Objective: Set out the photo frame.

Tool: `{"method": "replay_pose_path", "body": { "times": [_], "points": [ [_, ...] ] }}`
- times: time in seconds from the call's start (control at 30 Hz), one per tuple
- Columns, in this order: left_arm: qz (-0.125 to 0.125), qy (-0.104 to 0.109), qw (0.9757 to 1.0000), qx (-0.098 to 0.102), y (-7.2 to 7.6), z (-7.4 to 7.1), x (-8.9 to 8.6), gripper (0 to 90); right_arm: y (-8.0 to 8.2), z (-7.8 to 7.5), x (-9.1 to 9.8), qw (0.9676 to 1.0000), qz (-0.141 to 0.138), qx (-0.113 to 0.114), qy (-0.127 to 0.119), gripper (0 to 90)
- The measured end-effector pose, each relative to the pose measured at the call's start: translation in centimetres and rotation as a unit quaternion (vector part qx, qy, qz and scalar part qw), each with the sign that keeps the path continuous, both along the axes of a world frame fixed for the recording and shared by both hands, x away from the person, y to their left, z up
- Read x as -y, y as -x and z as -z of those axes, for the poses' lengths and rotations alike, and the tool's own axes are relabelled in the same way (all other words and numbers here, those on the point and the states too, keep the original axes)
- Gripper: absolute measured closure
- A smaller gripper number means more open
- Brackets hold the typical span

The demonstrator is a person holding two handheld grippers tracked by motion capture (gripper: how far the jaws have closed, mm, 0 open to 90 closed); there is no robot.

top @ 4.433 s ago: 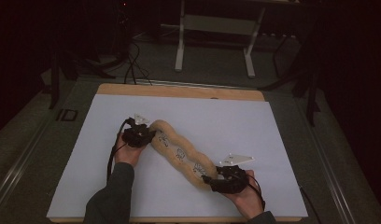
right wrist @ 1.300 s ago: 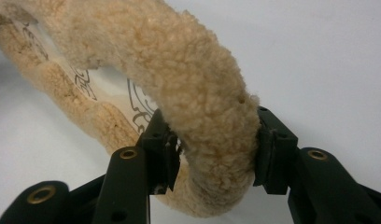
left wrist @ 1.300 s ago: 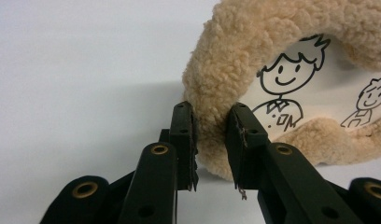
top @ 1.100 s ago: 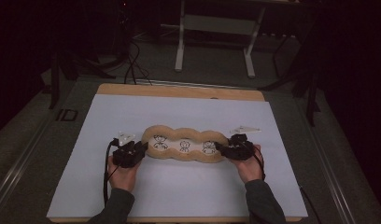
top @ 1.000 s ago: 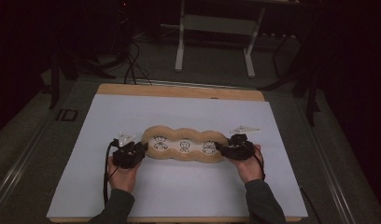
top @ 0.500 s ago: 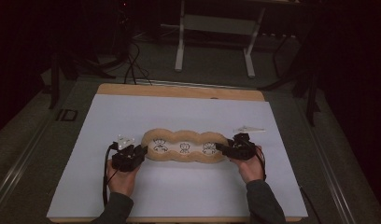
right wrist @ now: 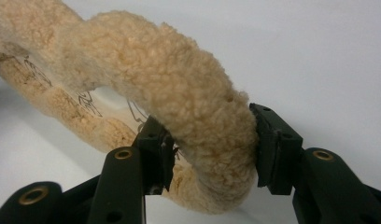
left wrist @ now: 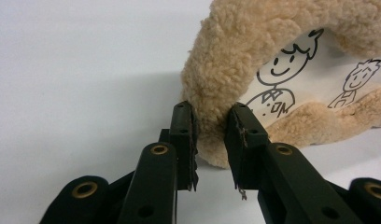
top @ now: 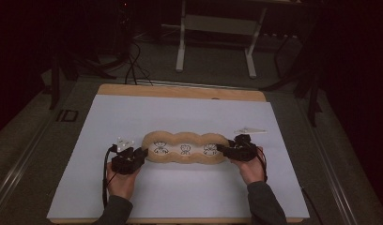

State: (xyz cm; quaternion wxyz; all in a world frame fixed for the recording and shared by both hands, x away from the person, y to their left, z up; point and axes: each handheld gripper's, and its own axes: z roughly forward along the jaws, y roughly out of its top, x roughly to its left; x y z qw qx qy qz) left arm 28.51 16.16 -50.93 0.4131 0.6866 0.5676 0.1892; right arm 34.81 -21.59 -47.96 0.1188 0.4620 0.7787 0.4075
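since the diagonal lie seconds ago, the plush (top: 185,149) has swung level across the middle of the white sheet (top: 189,117) in the high view, left gripper (top: 131,158) at one end and right gripper (top: 233,150) at the other, with a dark floor and a stand's legs (top: 214,44) beyond the table. left gripper view: jaws pinch the fleece rim (left wrist: 212,116) narrowly, so a deeper bite would likely hold better. right gripper view: jaws clamp the fat end (right wrist: 212,140) firmly; lifting both ends evenly seems wise.
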Motion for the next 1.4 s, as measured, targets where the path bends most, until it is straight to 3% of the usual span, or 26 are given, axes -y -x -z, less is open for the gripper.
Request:
{"method": "replay_pose_path", "body": {
  "times": [0.23, 0.43, 0.67, 0.83, 1.2, 1.4],
  "points": [
    [0.01, 0.01, 0.9999, -0.007, -0.2, -0.1, -0.3, 71.0, 0.0, 0.0, -0.2, 1.0, 0.002, -0.003, 0.005, 49.9],
    [0.007, 0.002, 0.9999, -0.008, -0.1, -0.1, -0.2, 58.6, -0.1, 0.0, -0.3, 0.9999, 0.005, -0.008, 0.009, 45.0],
    [0.001, 0.004, 1.0, 0.001, 0.3, -0.4, -0.8, 51.9, 0.1, 0.0, 0.1, 0.9998, 0.011, -0.008, 0.012, 35.1],
    [-0.001, -0.002, 0.9999, 0.01, 0.9, -0.8, -1.5, 49.6, 0.5, -0.5, 0.7, 0.9999, 0.015, -0.002, 0.006, 29.7],
    [0.001, -0.013, 0.9994, 0.033, 2.1, -1.5, -3.0, 48.7, 1.5, -1.2, 2.3, 0.9999, 0.015, 0.006, -0.005, 29.6],
    [0.012, -0.024, 0.999, 0.034, 2.7, -1.7, -4.0, 48.8, 2.5, -0.9, 3.6, 0.9995, 0.022, 0.004, -0.021, 31.2]
  ]
}}
